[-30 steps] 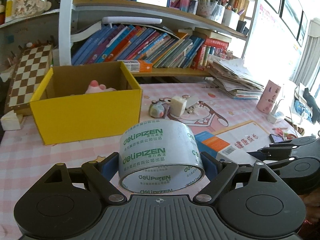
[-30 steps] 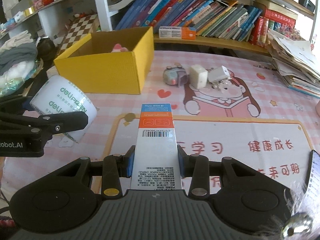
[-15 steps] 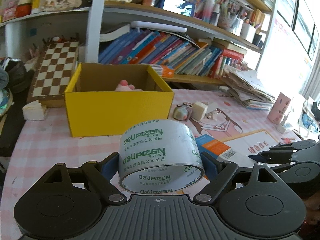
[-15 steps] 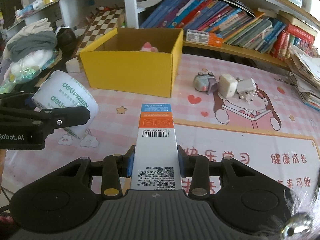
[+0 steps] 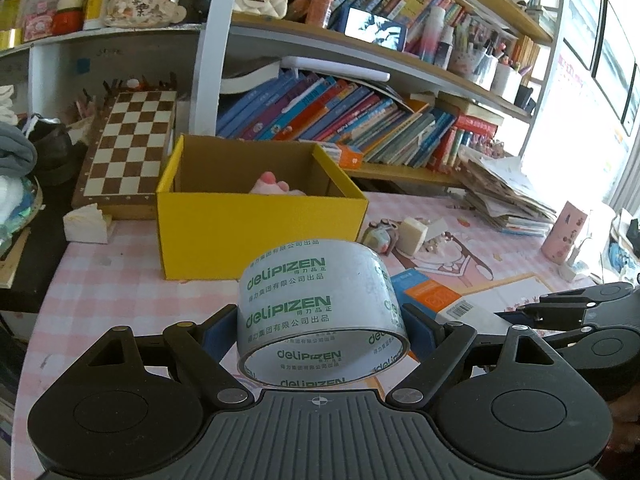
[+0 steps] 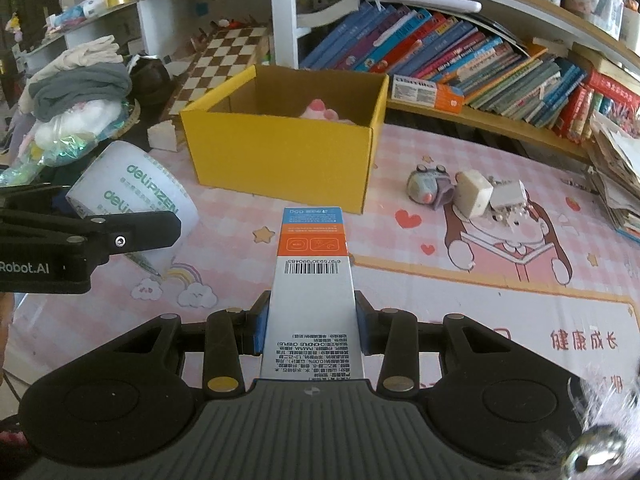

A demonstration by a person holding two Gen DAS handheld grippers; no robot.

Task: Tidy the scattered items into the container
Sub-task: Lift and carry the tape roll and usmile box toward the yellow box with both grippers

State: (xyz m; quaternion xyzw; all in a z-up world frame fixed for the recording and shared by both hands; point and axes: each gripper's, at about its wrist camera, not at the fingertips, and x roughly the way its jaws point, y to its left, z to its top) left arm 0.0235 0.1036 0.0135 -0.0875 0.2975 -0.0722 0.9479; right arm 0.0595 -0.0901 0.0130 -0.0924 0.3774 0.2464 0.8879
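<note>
My left gripper is shut on a roll of clear tape with green lettering, held above the pink tablecloth in front of the yellow cardboard box. The box is open at the top, and a pink soft toy lies inside it. My right gripper is shut on a long white, orange and blue carton, pointing toward the same yellow box. In the right wrist view the tape roll and the left gripper's arm show at the left edge.
A small grey toy, a cream block and a white block lie right of the box. A chessboard leans behind the box. Bookshelves line the back, with a paper stack and a pink cup at right.
Both grippers have drawn back and shifted left with their loads, so the yellow box now sits further right and farther off in both views. Grips unchanged.
</note>
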